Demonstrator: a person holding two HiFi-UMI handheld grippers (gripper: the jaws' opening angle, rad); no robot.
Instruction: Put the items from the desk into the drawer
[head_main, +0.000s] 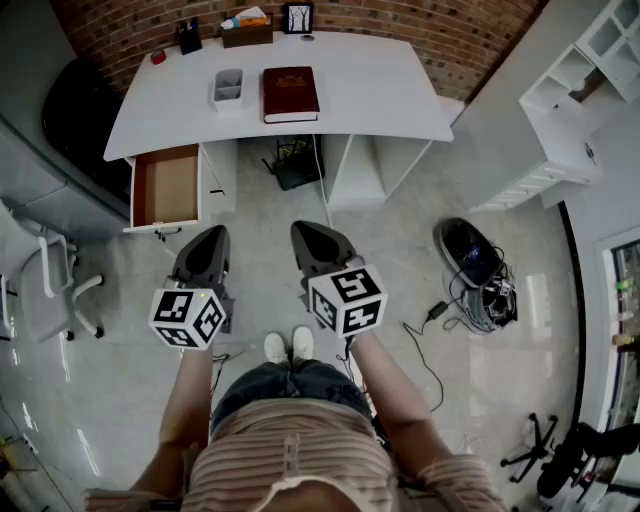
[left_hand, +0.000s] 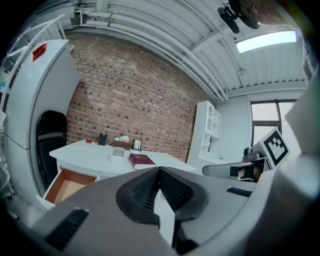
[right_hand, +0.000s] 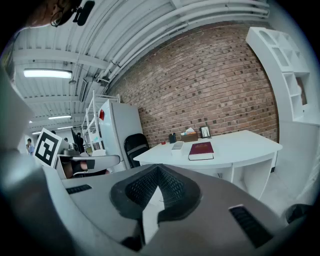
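- Brick-walled office, grey tiled floor; white desk (head_main: 380, 90) sits at 12 o'clock from the person, well apart from both tools.
- Drawer (head_main: 167, 187) is pulled open under the desk's left end, at about 11 o'clock; wood-brown inside, looks empty.
- Dark red book (head_main: 290, 93) lies flat mid-desk. White organizer tray (head_main: 228, 87) is just beside it at its 9 o'clock.
- Along the back edge at 12 o'clock of the book: tissue box (head_main: 247, 28), picture frame (head_main: 298, 17), black pen holder (head_main: 188, 37); small red item (head_main: 158, 57) at 10 o'clock.
- Left gripper (head_main: 212, 240): jaws pressed together, nothing between them, held out over the floor.
- Right gripper (head_main: 312, 238): same, jaws together and empty, pointing toward the desk.
- Nothing picked up yet; all the items are on the desk top.
- Book, judged: hardcover, stiff, the heaviest piece, cover may be slick. Best taken on the near long edge with the jaws wide over the full thickness, or it sags open.
- Tray, judged: light rigid plastic, hollow. Pinch one outer wall or the divider.
- Tissue box, judged: light but crushable, so gentle squeeze on the short sides.
- Frame, judged: likely glass, fragile, tips easily. Hold it by the border.
- Pen holder, judged: contents can spill, so keep it upright.
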